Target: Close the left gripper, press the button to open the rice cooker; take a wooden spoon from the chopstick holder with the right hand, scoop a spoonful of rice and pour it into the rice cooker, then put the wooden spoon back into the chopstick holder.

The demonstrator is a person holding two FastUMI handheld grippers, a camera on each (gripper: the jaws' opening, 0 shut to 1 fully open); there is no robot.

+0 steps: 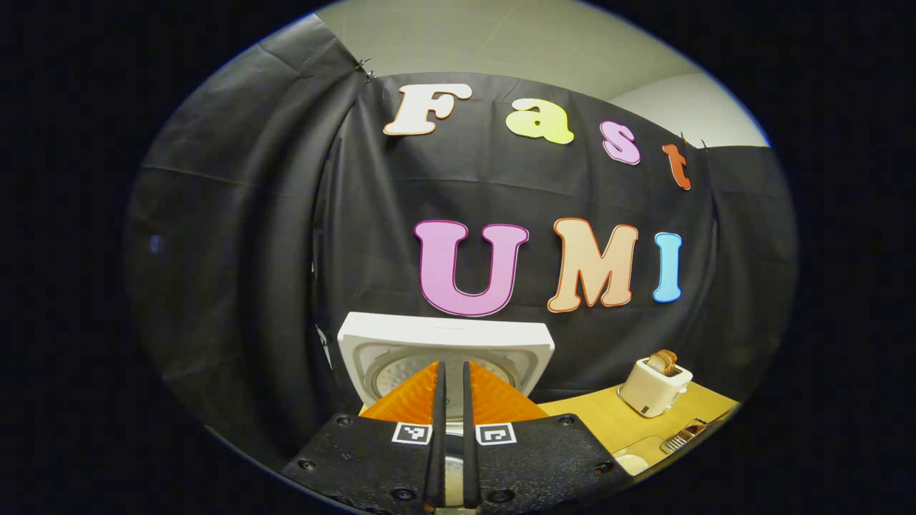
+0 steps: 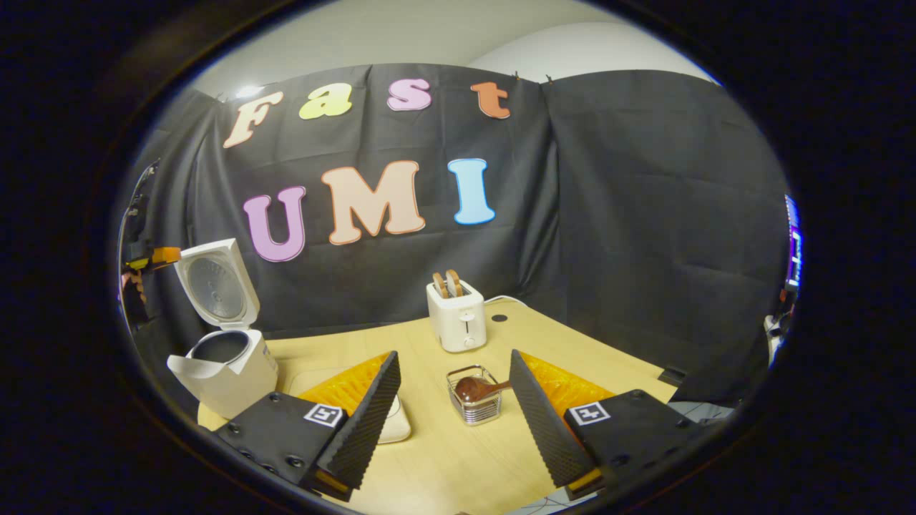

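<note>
**Lid's up, spoon parked in the holder**

So the rice cooker (image 2: 227,365) sits at the table's (image 2: 458,458) left edge with its lid (image 2: 217,282) standing upright, hinged at the back, and the pot mouth showing dark underneath. The left gripper (image 1: 451,390) has its fingers pressed almost together, nothing between them, pointed straight at the raised lid in the left gripper view.

The right gripper (image 2: 454,400) has its fingers spread wide and empty, with the chopstick holder (image 2: 473,395) sitting on the table between them, a bit farther off. The wooden spoon (image 2: 478,388) lies tilted in the holder, bowl to the left, handle angling up and right over the rim. A toaster (image 2: 458,315) with two slices stands behind it.
</note>
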